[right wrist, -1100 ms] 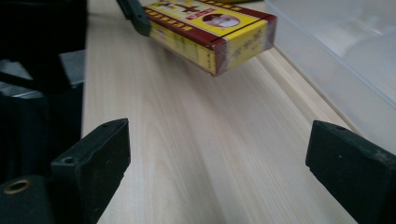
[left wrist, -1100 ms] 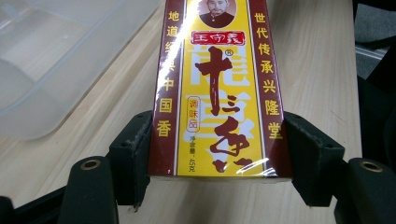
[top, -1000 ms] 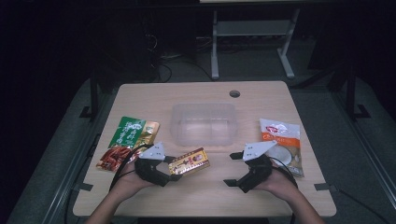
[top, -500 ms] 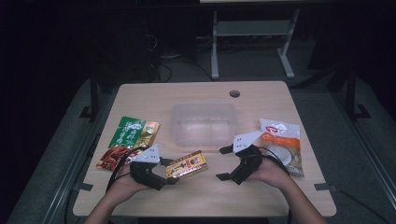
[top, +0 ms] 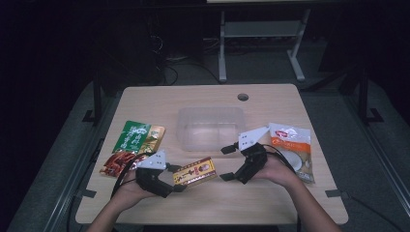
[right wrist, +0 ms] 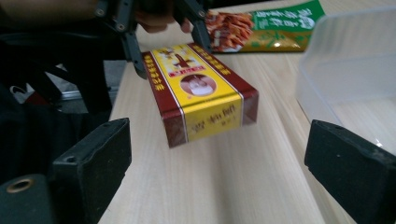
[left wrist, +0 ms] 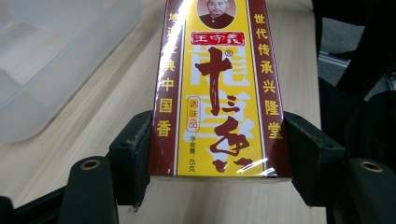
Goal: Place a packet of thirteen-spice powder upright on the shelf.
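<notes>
Bench (top: 159, 101): pale wood top, a round cable hole (top: 242, 96) near the far edge, right of centre.

Clear plastic tub (top: 211, 128): sits at the middle of the bench, a little toward the far edge, nothing visible inside it. Its wall shows at the upper left of the left gripper view and at the right of the right gripper view.

White and orange pouch (top: 292, 147): lies flat near the right edge of the bench, just beside the person's right hand.

Green packet (top: 138, 137): flat near the left edge, level with the tub. A red snack packet (top: 117, 163) lies just nearer the person, touching or overlapping its near end; cannot tell which.

Right gripper (top: 233, 162): held between the tub's near right corner and the near edge, pointing left toward the box. Jaws stand wide apart, nothing between the pads (right wrist: 98, 149); the box lies ahead of them, apart.

Left gripper (top: 178, 179): near the near-left part of the bench, pointing right. Its jaws clamp the box, one pad (left wrist: 133, 149) on each long side at the box's near end.

Yellow and maroon box (top: 195, 171): in front of the tub toward the near edge, between the two grippers, printed face up. Its free end (right wrist: 205, 119) looks raised off the wood in the right gripper view.
</notes>
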`<state>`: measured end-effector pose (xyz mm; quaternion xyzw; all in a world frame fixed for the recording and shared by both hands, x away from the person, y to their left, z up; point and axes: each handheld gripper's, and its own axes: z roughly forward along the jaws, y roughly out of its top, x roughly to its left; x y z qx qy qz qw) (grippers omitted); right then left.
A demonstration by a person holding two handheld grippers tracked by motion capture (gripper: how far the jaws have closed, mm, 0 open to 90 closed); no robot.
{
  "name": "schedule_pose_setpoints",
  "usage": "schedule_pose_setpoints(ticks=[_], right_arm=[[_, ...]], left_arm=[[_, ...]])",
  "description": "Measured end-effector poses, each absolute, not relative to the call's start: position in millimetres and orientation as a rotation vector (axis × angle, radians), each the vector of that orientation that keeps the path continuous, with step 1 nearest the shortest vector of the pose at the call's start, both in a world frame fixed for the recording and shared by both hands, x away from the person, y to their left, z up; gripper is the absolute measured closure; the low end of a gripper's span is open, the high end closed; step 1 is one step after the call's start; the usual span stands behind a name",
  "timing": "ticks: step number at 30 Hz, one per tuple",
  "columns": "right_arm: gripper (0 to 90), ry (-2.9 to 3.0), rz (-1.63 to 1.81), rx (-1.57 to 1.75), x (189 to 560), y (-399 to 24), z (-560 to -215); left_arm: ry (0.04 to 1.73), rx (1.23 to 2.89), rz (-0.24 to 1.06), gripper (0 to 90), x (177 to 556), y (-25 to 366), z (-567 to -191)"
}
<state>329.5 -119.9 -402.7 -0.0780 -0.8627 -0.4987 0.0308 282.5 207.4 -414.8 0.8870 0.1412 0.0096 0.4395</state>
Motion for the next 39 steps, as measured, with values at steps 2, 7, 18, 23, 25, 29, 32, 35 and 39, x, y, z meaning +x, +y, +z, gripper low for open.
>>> schedule_pose_setpoints(ticks=[2,7,18,23,25,29,32,35,39], right_arm=[[7.3,-2.662,-1.536,-0.214,327,-119,-402],[13.4,-2.629,-1.525,-0.204,325,-117,-403],[17.0,-2.61,-1.482,-0.122,320,-103,-408],[22.0,-2.609,-1.473,-0.108,318,-101,-409],[26.2,-2.631,-1.471,-0.089,317,-100,-409],[26.5,-2.631,-1.471,-0.089,316,-100,-409],[27.5,-2.615,-1.48,-0.093,315,-101,-408],[28.1,-2.607,-1.483,-0.083,315,-101,-408],[28.4,-2.604,-1.49,-0.07,315,-101,-407]], left_arm=[[0.334,2.198,0.023,32.0,281,205,-415],[0.298,2.2,0.038,32.0,278,201,-414],[0.234,2.19,0.026,32.0,274,195,-414],[0.232,2.187,0.025,32.0,274,194,-414],[0.229,2.183,0.023,32.0,274,195,-413],[0.233,2.171,0.014,32.0,275,196,-414],[0.231,2.16,-0.011,32.0,276,197,-415],[0.225,2.156,-0.028,31.9,277,198,-416],[0.218,2.155,-0.038,31.9,277,199,-416]])
